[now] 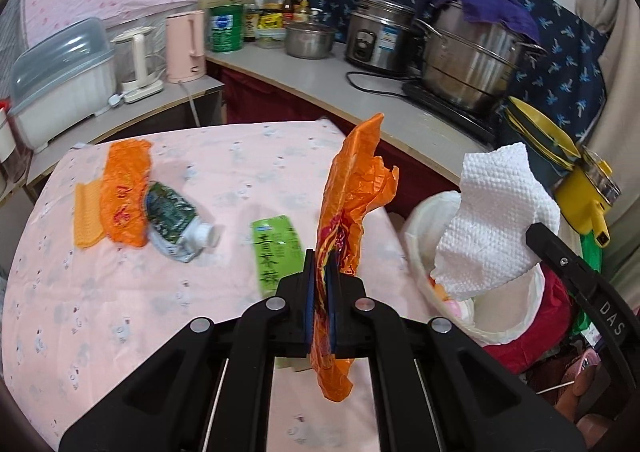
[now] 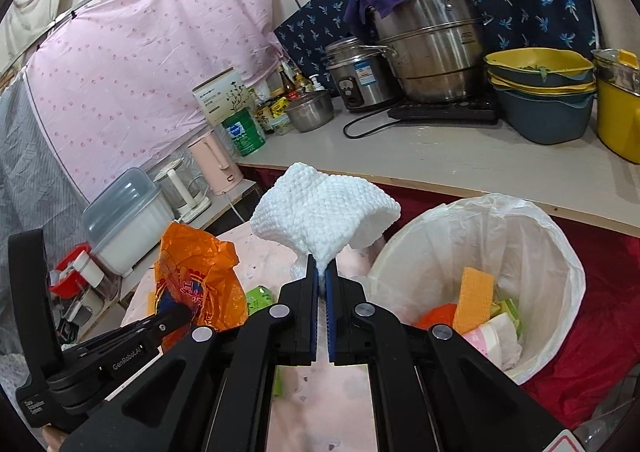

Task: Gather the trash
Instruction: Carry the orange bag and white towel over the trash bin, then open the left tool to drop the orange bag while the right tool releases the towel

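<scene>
The white paper towel (image 2: 326, 212) is pinched at one corner in the closed jaws of the right gripper (image 2: 322, 272), held just left of the lined trash bin (image 2: 560, 252), likely ready for dropping in. Farther left of the bin, the left gripper (image 1: 322, 272) has its jaws clamped on an orange wrapper (image 1: 352, 188), lifted off the pink-clothed desk (image 1: 120, 312). Left of the bin lie a green packet (image 1: 280, 248) with Chinese characters, a crushed tube (image 1: 176, 220) and another orange wrapper (image 1: 124, 192). The gripper arm reads "GenRobot.AI".

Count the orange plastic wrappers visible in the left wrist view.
2: one orange wrapper is clamped upright in the left gripper; a second orange wrapper lies on the table beside a crushed tube. More may sit hidden in the bin.
</scene>
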